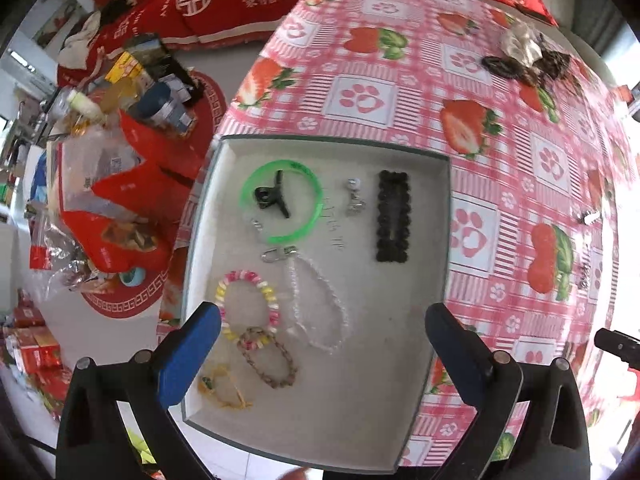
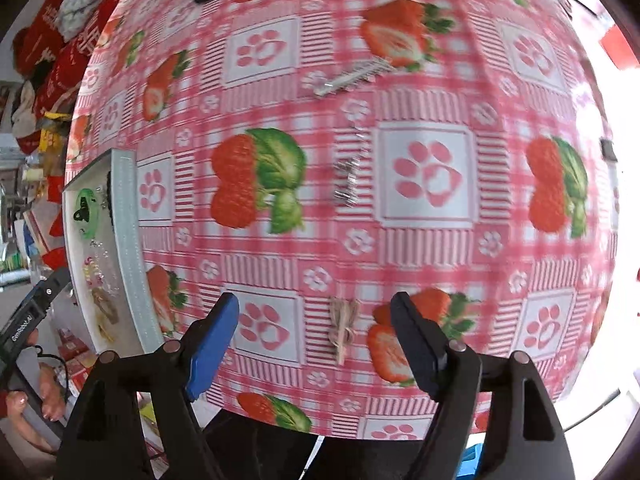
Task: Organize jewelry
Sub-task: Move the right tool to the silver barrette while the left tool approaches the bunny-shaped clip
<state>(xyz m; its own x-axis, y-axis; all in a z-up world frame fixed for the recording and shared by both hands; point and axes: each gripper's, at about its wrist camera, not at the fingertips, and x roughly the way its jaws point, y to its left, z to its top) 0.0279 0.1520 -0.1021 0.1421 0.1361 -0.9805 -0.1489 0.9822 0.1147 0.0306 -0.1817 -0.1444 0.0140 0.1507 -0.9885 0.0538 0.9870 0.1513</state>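
Tan braided bracelet, frayed cord.

Black tool frames; blue pads; seemingly silver rivets.

Small silver piece — motion-blurred, kind unclear.

Strawberry tablecloth, red cushions, snack bags
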